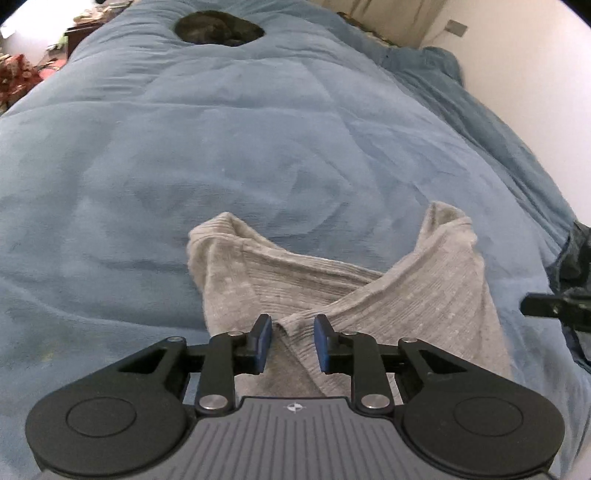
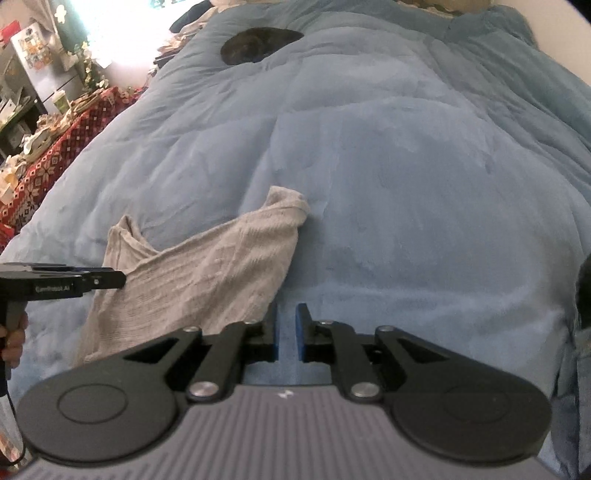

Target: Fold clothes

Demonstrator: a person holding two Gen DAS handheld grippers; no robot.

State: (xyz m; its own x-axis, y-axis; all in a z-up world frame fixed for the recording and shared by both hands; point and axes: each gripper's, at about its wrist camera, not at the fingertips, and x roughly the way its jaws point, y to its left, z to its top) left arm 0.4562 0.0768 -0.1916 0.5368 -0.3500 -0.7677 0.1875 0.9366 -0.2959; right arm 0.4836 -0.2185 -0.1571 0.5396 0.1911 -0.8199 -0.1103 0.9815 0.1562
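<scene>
We count one grey knit garment point(image 1: 351, 295) lying on one blue comforter point(image 1: 258, 147), plus one dark bundle point(image 1: 219, 27) way up at the far end of the bed. There are two grippers: the left gripper point(image 1: 292, 341) and the right gripper point(image 2: 286, 332), each with two blue-padded fingers. Off to the side we spot one red patterned cloth point(image 2: 55, 155) with too much clutter on it to count.

My left gripper point(image 1: 292, 341) and right gripper point(image 2: 286, 332) look the same: black linkage arms with silver round screws, two large black discs at the sides, a grey ribbed plate with a small white mark, and blue pads point(image 1: 265, 341) on the fingers. From the right wrist view I see the left gripper's black body with small white lettering, which I cannot read clearly. A hand point(image 2: 13, 341) is on its handle, with a thin black cable point(image 2: 14, 413) under it.
</scene>
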